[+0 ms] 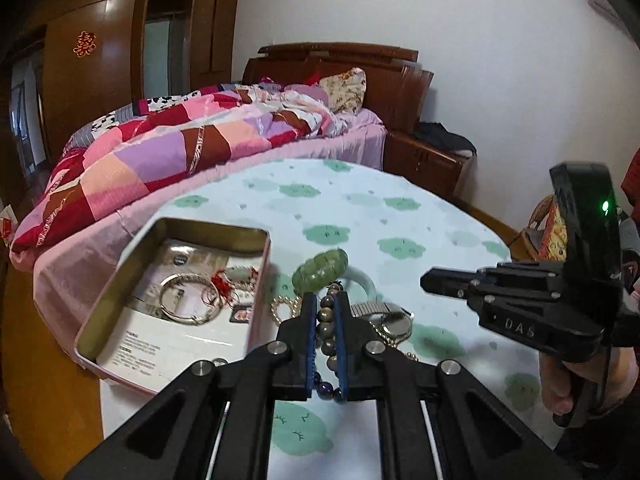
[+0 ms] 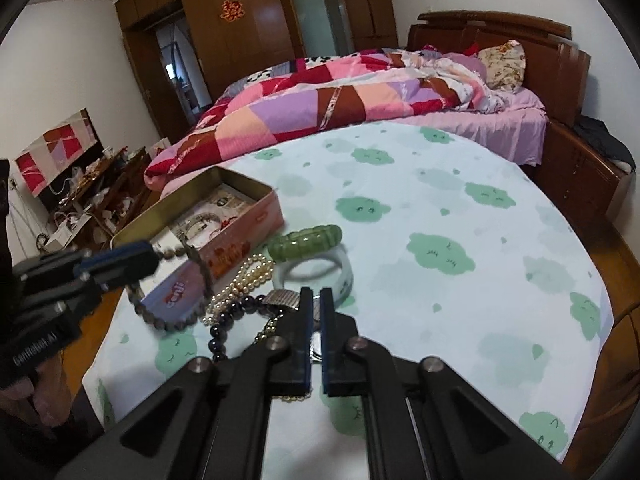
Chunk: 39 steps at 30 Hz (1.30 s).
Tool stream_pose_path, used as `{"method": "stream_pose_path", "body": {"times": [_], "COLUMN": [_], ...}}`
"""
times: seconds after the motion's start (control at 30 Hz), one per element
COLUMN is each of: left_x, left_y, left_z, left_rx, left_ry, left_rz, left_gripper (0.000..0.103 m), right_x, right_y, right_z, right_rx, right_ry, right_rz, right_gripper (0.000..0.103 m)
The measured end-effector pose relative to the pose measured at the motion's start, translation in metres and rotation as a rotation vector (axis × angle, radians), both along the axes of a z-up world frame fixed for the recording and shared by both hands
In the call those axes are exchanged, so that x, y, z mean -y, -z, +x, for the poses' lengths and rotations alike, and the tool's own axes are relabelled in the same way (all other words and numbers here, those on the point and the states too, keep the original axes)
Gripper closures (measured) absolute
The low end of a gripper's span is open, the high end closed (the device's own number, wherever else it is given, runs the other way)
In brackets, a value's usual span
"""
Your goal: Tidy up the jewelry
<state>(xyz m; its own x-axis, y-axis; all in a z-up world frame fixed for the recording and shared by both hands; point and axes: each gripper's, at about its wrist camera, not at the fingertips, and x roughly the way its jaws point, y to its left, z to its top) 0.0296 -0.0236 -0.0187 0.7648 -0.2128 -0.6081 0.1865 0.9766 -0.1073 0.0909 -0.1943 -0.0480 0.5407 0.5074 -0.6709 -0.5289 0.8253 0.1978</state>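
1. State of the left hand-held gripper (image 1: 324, 312): the jaws stand nearly closed on a brown bead bracelet (image 2: 176, 280). In the right wrist view the loop hangs from the fingertips, just beside the near wall of the pink tin (image 2: 256, 216).
2. State of the right hand-held gripper (image 2: 316, 304): the jaws are closed to a thin gap. Whether a strand of the pile below is pinched cannot be confirmed; the gap appears empty.
3. Location of remaining items: green bangle (image 2: 306, 240), white bangle (image 2: 316, 276), pearl strand (image 2: 244, 276), dark bead strand (image 2: 228, 320) and watch (image 1: 394, 320) lie on the desk (image 2: 440, 184), beside the tin's near right corner.
4. Orientation: the held bracelet's loop hangs downward from the grip, its long axis running from the fingertips toward the desk edge in front of the tin.
5. Risk: the hanging loop can catch on the tin's rim and slip out of the narrow pinch.
6. Risk: the loop's lower beads swing near the pearl strand; a snag would drag the pile toward the desk edge.
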Motion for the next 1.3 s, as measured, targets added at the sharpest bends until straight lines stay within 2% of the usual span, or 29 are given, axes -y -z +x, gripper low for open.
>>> {"method": "stream_pose_path", "body": {"times": [0.13,0.17,0.2,0.23,0.27,0.3,0.37,0.53,0.6,0.67,0.87,1.07,1.3], "left_x": [-0.006,-0.008,-0.009,-0.010,-0.011,-0.011,-0.014,-0.015,-0.015,-0.016,-0.025,-0.041,-0.070], "left_y": [-0.006,-0.006,-0.006,-0.005,-0.003,-0.002,0.002,0.004,0.002,-0.003,-0.019,-0.038,-0.050], "left_z": [-0.001,-0.001,-0.001,0.000,0.001,0.002,0.005,0.007,0.006,0.004,0.000,0.000,0.004], "left_rx": [0.008,0.007,0.004,0.000,-0.005,-0.011,-0.028,-0.038,-0.032,-0.019,0.020,0.059,0.092], "left_ry": [-0.013,-0.016,-0.020,-0.020,-0.022,-0.024,-0.025,-0.027,-0.023,-0.022,-0.035,-0.064,-0.121], "left_rz": [-0.005,-0.005,-0.007,-0.009,-0.009,-0.011,-0.025,-0.038,-0.038,-0.037,-0.041,-0.038,-0.014], "left_gripper": [0.096,0.096,0.096,0.096,0.096,0.096,0.096,0.096,0.096,0.096,0.096,0.096,0.096], "right_x": [-0.011,-0.016,-0.019,-0.021,-0.024,-0.026,-0.027,-0.031,-0.033,-0.029,-0.004,-0.012,-0.033], "right_y": [0.010,0.015,0.020,0.024,0.029,0.032,0.036,0.048,0.053,0.051,0.018,-0.019,-0.046], "right_z": [0.002,0.004,0.006,0.008,0.010,0.012,0.013,0.025,0.026,0.024,0.012,0.002,0.008], "right_rx": [-0.012,-0.018,-0.027,-0.029,-0.028,-0.023,-0.015,-0.041,-0.043,-0.033,-0.004,0.074,0.100], "right_ry": [-0.046,-0.060,-0.070,-0.069,-0.070,-0.081,-0.080,-0.087,-0.085,-0.057,-0.017,-0.019,-0.059], "right_rz": [-0.071,-0.096,-0.119,-0.141,-0.159,-0.167,-0.189,-0.222,-0.255,-0.259,-0.139,-0.120,-0.072], "right_gripper": [0.093,0.087,0.071,0.061,0.044,0.041,0.041,0.058,0.087,0.095,0.097,0.097,0.097]}}
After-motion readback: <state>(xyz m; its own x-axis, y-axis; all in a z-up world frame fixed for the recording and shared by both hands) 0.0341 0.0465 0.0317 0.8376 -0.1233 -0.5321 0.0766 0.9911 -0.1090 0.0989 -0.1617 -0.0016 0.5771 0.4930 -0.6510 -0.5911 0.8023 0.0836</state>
